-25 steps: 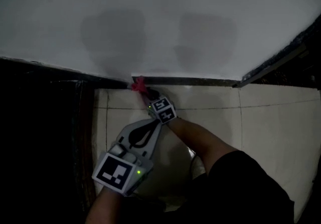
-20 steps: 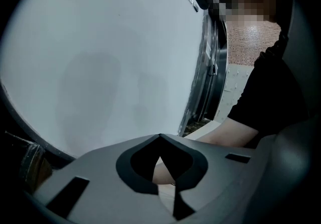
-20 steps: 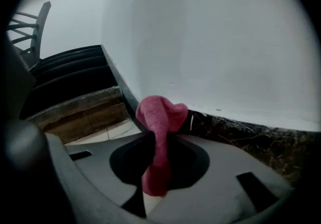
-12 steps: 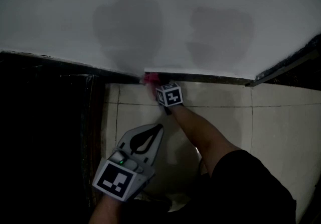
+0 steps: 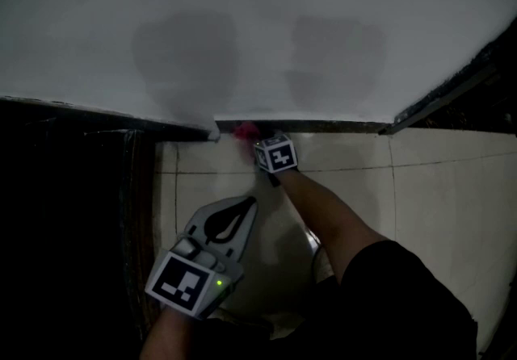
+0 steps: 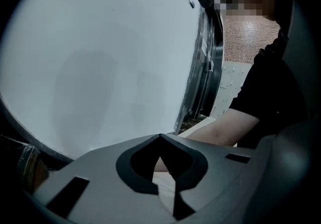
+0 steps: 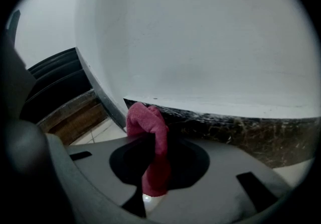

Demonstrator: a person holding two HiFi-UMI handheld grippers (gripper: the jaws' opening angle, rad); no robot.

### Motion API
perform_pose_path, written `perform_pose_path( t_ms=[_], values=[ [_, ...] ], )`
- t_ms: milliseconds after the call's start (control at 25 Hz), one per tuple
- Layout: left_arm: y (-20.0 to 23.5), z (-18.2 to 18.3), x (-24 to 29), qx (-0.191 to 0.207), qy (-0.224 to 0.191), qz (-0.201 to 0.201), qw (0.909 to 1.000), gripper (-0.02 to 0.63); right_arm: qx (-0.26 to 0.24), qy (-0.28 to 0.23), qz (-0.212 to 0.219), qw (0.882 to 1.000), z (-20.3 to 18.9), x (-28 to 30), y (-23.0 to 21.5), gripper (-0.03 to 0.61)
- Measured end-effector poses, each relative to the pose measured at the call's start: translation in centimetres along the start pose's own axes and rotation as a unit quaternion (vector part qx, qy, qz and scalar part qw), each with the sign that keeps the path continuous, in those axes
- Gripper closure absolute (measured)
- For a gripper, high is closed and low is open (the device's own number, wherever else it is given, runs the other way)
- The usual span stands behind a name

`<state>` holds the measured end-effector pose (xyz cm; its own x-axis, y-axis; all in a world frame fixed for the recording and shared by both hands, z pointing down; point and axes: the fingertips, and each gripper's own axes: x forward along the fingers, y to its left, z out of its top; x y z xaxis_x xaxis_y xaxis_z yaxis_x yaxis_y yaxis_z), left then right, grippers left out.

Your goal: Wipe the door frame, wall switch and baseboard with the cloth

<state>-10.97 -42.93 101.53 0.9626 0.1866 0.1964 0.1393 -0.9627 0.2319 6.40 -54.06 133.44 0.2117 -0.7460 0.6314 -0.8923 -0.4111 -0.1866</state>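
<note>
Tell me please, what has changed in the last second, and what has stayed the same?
The right gripper slid the red cloth along the baseboard, rightward in the head view, away from the baseboard's left end. It stays shut on the cloth; nothing was let go. The left gripper stays back near the person, shut and empty.

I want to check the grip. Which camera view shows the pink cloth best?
The right gripper view: the cloth is large there, pinched in the right gripper, near the dark baseboard. The head view shows only a small pink spot. The left gripper view does not show it.
</note>
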Motion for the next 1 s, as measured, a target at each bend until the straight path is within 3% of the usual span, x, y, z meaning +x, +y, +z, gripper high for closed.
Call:
perform_pose_path(
  t_ms=[680, 1000],
  values=[
    [-2.4, -0.1, 3.3, 0.004, 0.006, -0.034, 0.9994, 0.614, -0.038, 0.028, -0.043, 0.998, -1.0, -5.5, -7.5, 0.515],
    [-3.2, 0.0, 4.0, 0.008, 0.005, -0.045, 0.999, 0.614, -0.013, 0.034, -0.078, 0.996, -2.1, -8.2, -11.6, 0.515]
  ],
)
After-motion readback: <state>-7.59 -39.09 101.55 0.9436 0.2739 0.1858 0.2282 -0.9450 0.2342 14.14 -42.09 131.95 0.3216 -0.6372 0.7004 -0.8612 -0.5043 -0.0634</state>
